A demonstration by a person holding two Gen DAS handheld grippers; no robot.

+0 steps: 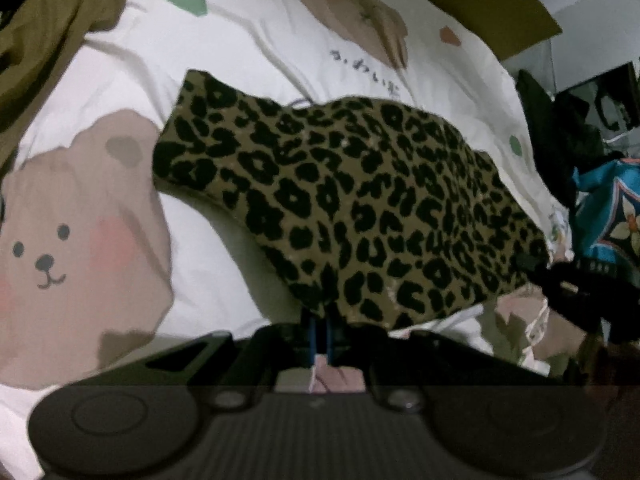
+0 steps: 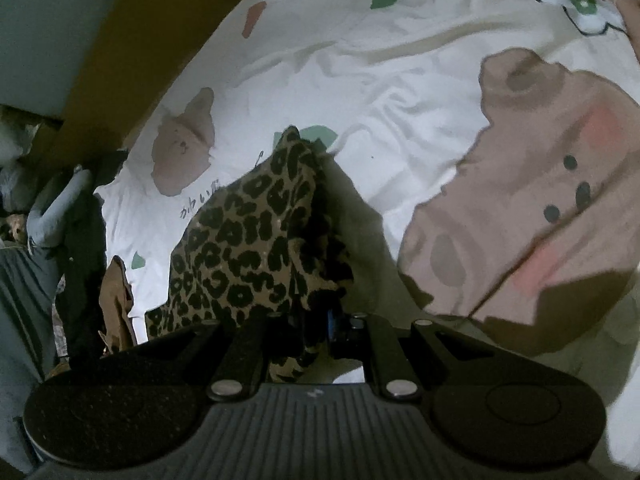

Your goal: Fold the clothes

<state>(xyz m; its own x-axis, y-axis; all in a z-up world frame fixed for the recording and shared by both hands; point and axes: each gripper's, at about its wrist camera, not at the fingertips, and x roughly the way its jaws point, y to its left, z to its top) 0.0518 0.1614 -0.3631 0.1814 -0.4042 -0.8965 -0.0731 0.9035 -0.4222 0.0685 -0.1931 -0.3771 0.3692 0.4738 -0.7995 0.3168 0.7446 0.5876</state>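
Spreading under everything we see is a white bedsheet [image 1: 224, 52], soft and creased, printed with large tan bear faces, pink cheeks and small green and rust blots. A big bear print [image 1: 76, 236] fills the left of the left wrist view; another [image 2: 532, 200] fills the right of the right wrist view. An olive-brown cloth [image 1: 52, 28] lies bunched at the sheet's upper left corner in the left view, and a flat mustard-brown board [image 1: 492, 4] runs along the far edge.

On the sheet, and partly lifted off it, we see the leopard-print garment [image 1: 352, 204]: a thin tan fabric covered in black blotchy rings, stretched into a long slanted band with a squared far corner. In the right wrist view it rises as a narrow folded peak [image 2: 260, 236] with a shadowed inner side.

At the right edge of the left view sits a teal patterned bag [image 1: 608, 208], beside dark piled clothing.

Our left gripper [image 1: 322, 332] has its blue-edged fingers pressed nearly together, pinching the garment's near hem. Our right gripper [image 2: 320, 332], black and ribbed, is likewise clamped on the cloth's other end, which bunches between its fingers.
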